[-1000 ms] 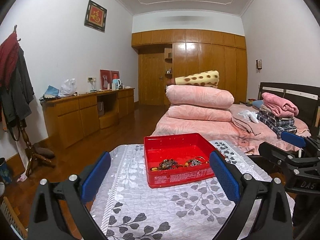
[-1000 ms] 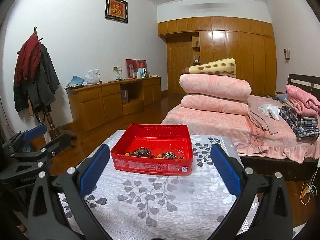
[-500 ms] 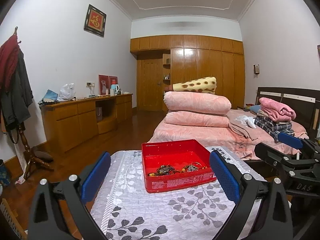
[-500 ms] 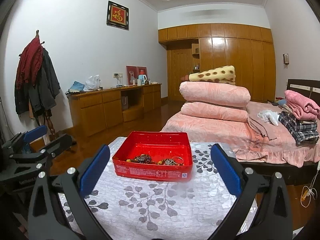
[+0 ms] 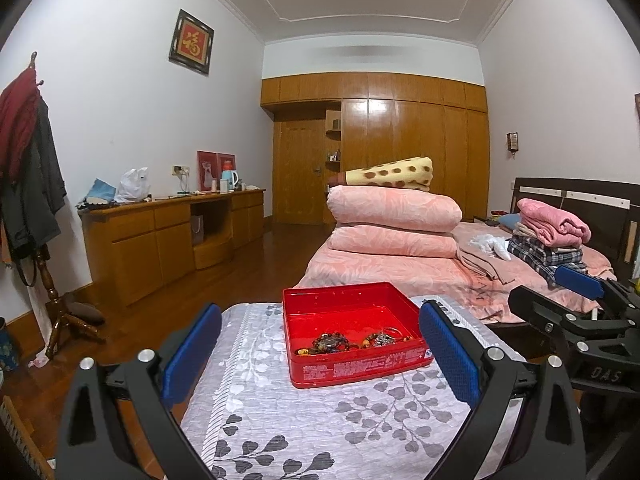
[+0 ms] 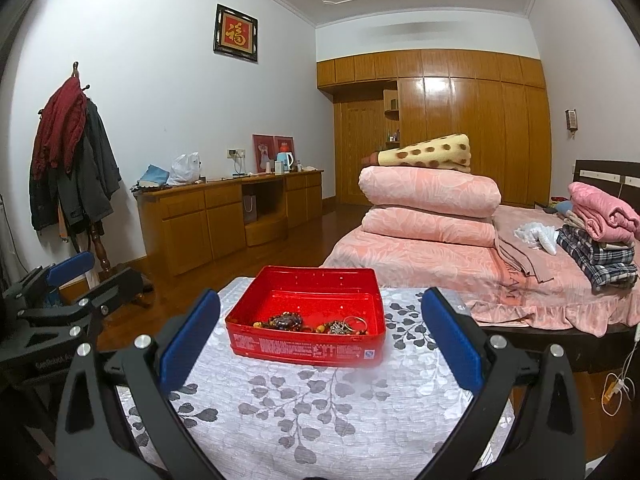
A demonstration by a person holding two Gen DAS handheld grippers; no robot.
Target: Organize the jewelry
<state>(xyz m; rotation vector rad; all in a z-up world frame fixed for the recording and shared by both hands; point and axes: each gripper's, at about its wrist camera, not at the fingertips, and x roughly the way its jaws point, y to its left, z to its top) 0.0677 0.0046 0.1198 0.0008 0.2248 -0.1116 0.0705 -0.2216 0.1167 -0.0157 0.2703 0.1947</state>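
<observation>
A shallow red tin (image 5: 356, 367) stands on a small table with a grey leaf-pattern cloth (image 5: 320, 424). In it lies a heap of jewelry: bead bracelets (image 5: 328, 343) and metal rings (image 5: 386, 336) near its front wall. It also shows in the right wrist view (image 6: 308, 346), with the jewelry (image 6: 312, 323) inside. My left gripper (image 5: 320, 354) is open and empty, held back from the tin at its near side. My right gripper (image 6: 318, 344) is open and empty, also short of the tin. Each gripper shows at the other view's edge.
A bed (image 5: 400, 268) with folded pink quilts stands just behind the table. A wooden sideboard (image 5: 168, 236) runs along the left wall. A coat stand (image 5: 28, 184) stands at the far left. Wooden floor lies between them.
Both cameras have tilted upward and drawn slightly back, so the tin sits lower in both views. Both grippers stay open. The tin and jewelry have not moved.
</observation>
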